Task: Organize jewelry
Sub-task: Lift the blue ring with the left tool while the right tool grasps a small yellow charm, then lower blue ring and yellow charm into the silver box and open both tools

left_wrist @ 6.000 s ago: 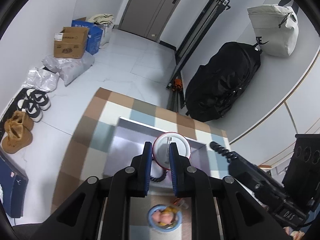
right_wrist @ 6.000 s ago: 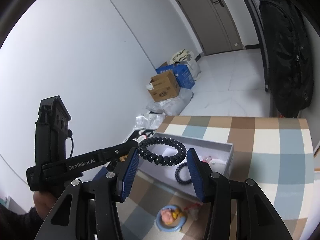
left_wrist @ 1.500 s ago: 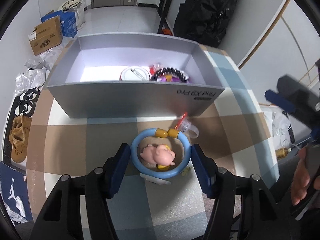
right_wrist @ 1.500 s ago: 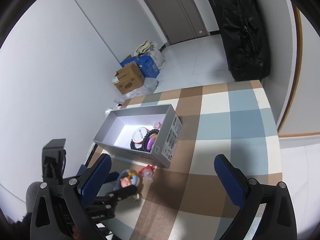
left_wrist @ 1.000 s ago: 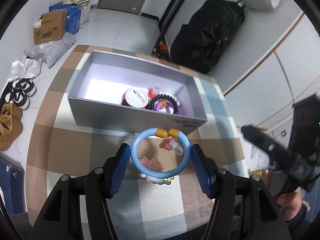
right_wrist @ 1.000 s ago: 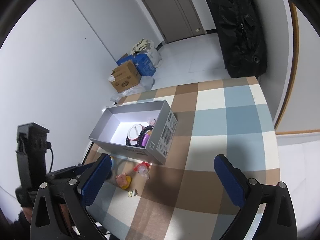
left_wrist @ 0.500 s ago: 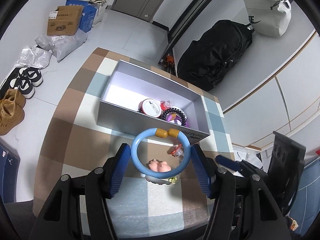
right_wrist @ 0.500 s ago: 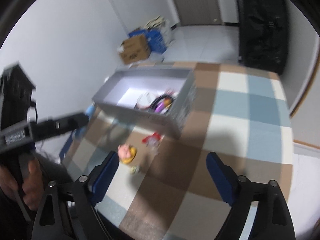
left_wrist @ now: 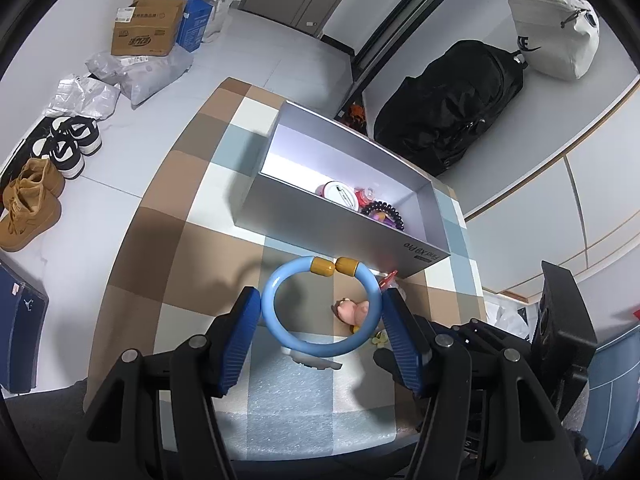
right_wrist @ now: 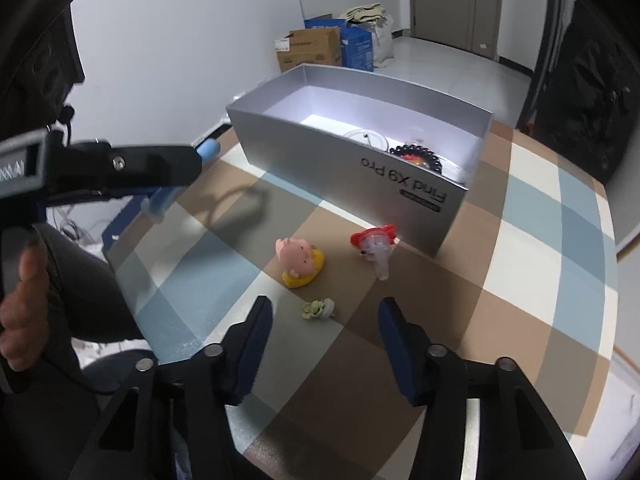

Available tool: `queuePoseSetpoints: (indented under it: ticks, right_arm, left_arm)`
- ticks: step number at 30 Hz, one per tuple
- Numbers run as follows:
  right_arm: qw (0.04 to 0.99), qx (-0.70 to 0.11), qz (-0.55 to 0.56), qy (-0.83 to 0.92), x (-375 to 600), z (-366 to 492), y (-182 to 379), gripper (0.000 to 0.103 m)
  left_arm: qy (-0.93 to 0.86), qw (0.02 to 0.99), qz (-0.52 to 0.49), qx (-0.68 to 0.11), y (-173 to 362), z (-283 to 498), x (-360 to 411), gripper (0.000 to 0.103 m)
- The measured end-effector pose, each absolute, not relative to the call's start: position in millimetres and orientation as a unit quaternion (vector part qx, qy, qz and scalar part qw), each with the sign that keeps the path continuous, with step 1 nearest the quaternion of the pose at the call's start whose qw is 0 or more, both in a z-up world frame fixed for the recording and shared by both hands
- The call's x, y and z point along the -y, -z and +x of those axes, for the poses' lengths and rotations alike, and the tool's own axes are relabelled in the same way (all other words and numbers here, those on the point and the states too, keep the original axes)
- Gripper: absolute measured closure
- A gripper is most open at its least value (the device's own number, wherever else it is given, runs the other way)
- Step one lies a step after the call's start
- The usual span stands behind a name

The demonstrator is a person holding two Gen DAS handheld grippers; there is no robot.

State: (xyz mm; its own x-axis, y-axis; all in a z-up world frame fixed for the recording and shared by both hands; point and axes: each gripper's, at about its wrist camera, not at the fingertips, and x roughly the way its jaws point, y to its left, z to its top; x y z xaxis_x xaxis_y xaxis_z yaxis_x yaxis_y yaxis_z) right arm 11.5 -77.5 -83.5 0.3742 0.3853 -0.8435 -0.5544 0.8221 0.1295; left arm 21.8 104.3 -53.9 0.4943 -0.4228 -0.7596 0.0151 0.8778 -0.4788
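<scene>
- Pinching the blue bangle (left_wrist: 321,309) across its width, the left gripper (left_wrist: 316,320) holds it clear above the checked tabletop (left_wrist: 168,248), presumably for carrying to the silver box (left_wrist: 320,222) on the far side.
- The right gripper (right_wrist: 324,322), jaws just narrowing with nothing pinched, hangs over the small green charm (right_wrist: 318,308), likely its next pick.
- Beads and a hair coil (left_wrist: 386,214) already sit in the box's right end.
- A pig figurine (right_wrist: 299,262) and red trinket (right_wrist: 374,246) wait near the box's front wall.
</scene>
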Motion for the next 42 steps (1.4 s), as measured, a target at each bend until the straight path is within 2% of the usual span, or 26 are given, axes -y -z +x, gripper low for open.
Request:
queuePoseSetpoints:
  ticks: [3, 4, 6, 7, 15, 28, 42]
  right_arm:
    - [0.823, -0.482, -0.102, -0.282, 73.9, 10.4, 86.4, 0.066]
    - [0.823, -0.481, -0.11, -0.28, 72.0, 9.4, 87.7, 0.073]
    - [0.823, -0.481, -0.124, -0.276, 67.7, 7.4, 89.7, 0.08]
    - [0.825, -0.477, -0.132, -0.273, 66.6, 6.0, 89.6, 0.088]
    - [0.827, -0.476, -0.135, -0.268, 65.7, 6.0, 88.0, 0.088]
    - [0.847, -0.458, -0.042, -0.267, 87.1, 23.6, 60.0, 0.088]
    - [0.872, -0.396, 0.039, -0.287, 96.6, 39.3, 11.1, 0.088]
  left_arm:
    - [0.13, 0.841, -0.203, -0.485, 53.1, 20.2, -103.2, 0.046]
    - [0.129, 0.842, -0.2, -0.484, 52.7, 19.7, -102.6, 0.046]
    - [0.128, 0.844, -0.196, -0.482, 52.2, 19.2, -102.3, 0.046]
    - [0.128, 0.844, -0.196, -0.482, 51.9, 19.3, -102.0, 0.046]
    - [0.126, 0.846, -0.192, -0.481, 52.5, 19.7, -100.9, 0.046]
    - [0.119, 0.857, -0.185, -0.466, 46.4, 25.6, -95.9, 0.045]
    - [0.14, 0.857, -0.235, -0.437, 25.0, 53.2, -88.0, 0.046]
